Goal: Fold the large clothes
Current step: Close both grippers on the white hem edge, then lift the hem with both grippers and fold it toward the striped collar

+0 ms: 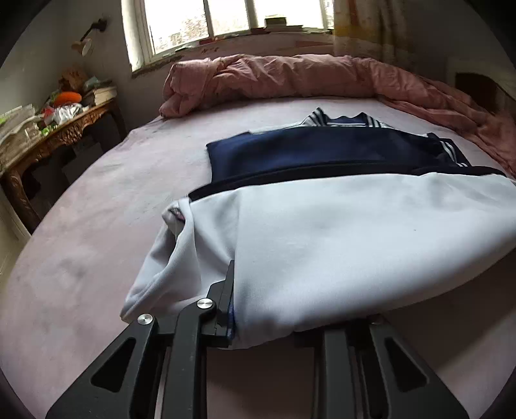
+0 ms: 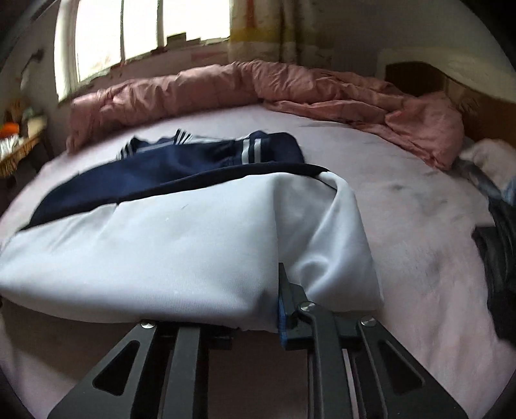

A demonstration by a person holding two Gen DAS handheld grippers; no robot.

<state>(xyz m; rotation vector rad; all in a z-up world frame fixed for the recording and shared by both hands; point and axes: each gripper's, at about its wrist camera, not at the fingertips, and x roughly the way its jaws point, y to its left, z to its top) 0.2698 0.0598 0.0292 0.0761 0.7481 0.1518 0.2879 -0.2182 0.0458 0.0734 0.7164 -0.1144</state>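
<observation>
Looking over the jacket (image 1: 322,225), you will find no readable brand, label or writing on it, only white stripes on its navy part. Your left gripper (image 1: 230,309) shows just one black finger (image 1: 225,299) with a blue pad against the white cloth; the other finger is buried under the draped fabric, so the grip reads as a pinch on the jacket's near hem. Your right gripper (image 2: 280,306) looks the same from its own camera: one finger (image 2: 287,303) with a blue pad is pressed to the white cloth and its partner is hidden beneath, pinching the hem. The jacket lies on the bed (image 1: 80,241), its white half lifted toward both grippers and sagging between them, its navy half flat on the sheet beyond. Behind the jacket a pink duvet (image 1: 274,75) is bunched along the bed's far edge, below a window (image 1: 225,19). Left of the jacket stands a cluttered wooden table (image 1: 64,129); its items are too small to name. The right view is blurred, and dark things (image 2: 500,258) right of the jacket are cut off at the frame edge.
</observation>
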